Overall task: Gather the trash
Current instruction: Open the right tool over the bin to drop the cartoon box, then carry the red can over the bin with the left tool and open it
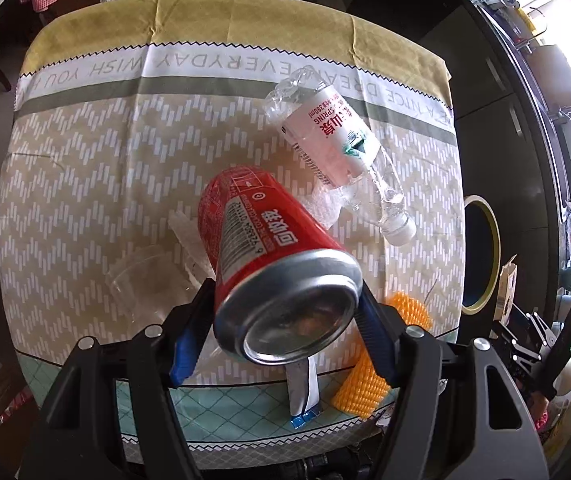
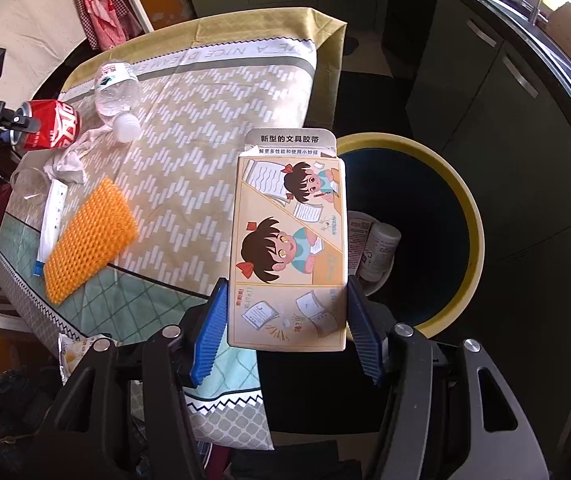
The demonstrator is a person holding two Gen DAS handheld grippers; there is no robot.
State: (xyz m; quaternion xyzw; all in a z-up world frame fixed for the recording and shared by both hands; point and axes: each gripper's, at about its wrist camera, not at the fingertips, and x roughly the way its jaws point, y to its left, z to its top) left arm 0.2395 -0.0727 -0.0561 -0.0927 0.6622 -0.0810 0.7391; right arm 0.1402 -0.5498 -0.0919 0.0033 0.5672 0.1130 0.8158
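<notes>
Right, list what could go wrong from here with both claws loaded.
1. The left claw grips the red can near its base only, with the can tilted, so it may pivot or slip out.
2. The right claw holds the cartoon box partly over the tablecloth, not fully over the bin; released now, it may hit the rim or the floor.

Table: bottle near far left edge, can beside it in left gripper. Mesh sleeve at near left edge. Box in right gripper over right edge, beside bin.
</notes>
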